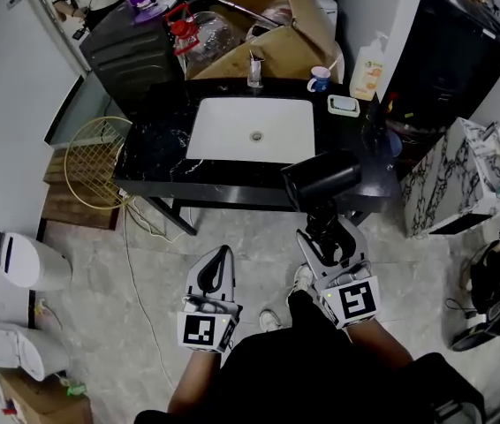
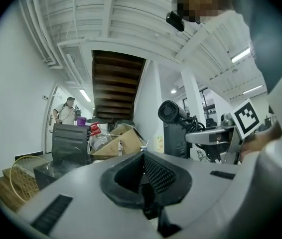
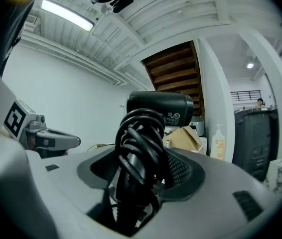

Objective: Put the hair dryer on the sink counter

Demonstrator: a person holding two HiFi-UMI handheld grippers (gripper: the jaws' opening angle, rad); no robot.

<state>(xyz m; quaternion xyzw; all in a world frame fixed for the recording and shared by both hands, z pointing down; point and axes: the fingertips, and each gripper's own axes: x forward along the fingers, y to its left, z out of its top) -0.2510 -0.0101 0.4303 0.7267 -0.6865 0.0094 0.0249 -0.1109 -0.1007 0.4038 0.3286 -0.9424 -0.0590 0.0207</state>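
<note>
Left gripper (image 1: 222, 261) low, jaws together, empty; right gripper (image 1: 325, 241) ahead of it, clamped on hair dryer (image 1: 322, 177) handle.

No legible text; only a tiny, unreadable label on the hair dryer (image 3: 158, 106).

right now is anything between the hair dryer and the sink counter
Nothing visible does. The right gripper holds the hair dryer near the sink counter's front right edge. The soap dish and bottle sit further back.
</note>
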